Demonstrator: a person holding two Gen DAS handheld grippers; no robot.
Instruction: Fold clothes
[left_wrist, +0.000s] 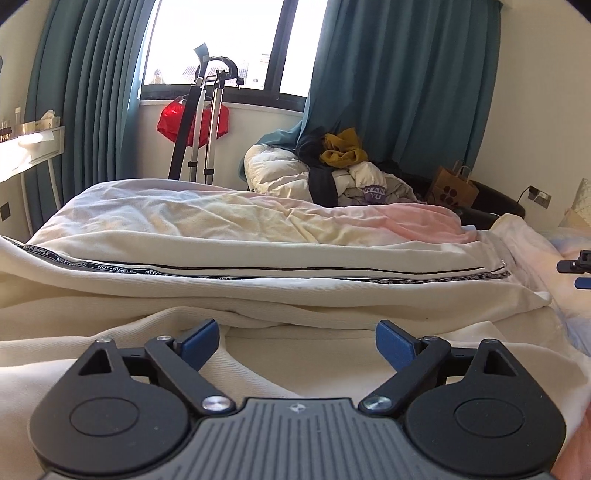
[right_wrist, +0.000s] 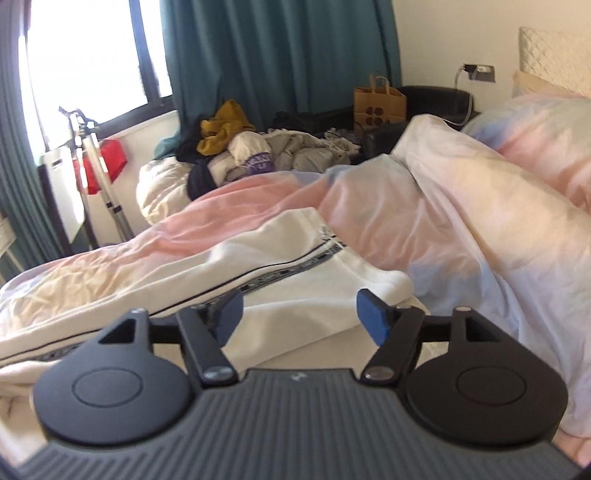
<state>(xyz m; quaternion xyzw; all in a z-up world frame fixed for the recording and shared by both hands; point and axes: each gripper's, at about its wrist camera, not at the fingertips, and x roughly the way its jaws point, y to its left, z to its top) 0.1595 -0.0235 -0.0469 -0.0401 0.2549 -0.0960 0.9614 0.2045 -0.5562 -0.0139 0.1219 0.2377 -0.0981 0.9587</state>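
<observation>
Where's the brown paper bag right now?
The brown paper bag stands on the far side of the bed against the teal curtain, right of the clothes pile, in both wrist views.

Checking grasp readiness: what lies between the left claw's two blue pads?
In the left wrist view, only cream garment fabric shows between the open left claw pads; nothing is pinched.

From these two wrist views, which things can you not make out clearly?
- White garment: its near part is hidden behind the left gripper body in the left wrist view.
- Taped trim lettering: blurred in the right wrist view.
- Right gripper: cut off by the right edge of the left wrist view.
- Clothes pile: too small to count its pieces in the right wrist view.
</observation>
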